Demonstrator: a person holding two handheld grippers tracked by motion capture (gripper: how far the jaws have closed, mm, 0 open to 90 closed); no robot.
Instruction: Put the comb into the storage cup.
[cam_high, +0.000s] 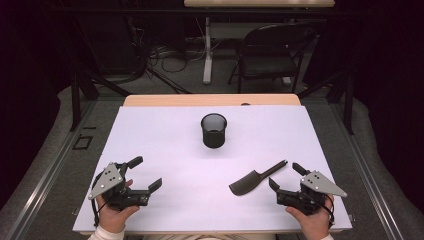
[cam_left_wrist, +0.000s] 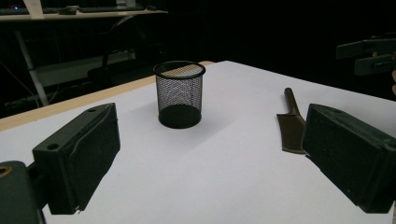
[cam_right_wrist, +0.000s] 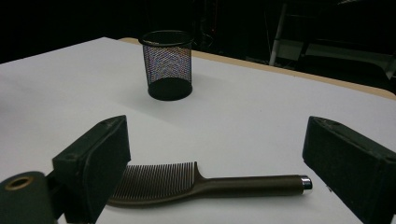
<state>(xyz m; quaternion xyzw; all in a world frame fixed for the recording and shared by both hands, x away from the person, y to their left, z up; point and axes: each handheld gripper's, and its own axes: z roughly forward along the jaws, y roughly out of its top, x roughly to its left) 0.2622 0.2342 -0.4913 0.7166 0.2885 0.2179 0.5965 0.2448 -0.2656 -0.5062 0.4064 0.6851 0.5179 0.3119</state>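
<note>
Both grippers spread wide, holding nothing: right gripper (cam_right_wrist: 215, 163) w/ comb (cam_right_wrist: 205, 185) lying flat between its jaws at frame bottom, untouched; left gripper (cam_high: 148, 173) idle lower left. Mesh cup (cam_high: 214, 130) at center looks empty. Pickup and drop-in both left, I'd say.

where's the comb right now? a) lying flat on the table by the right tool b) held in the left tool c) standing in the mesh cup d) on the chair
a: the comb lies flat on the table just ahead of the open right tool, apart from the empty mesh cup.
</note>
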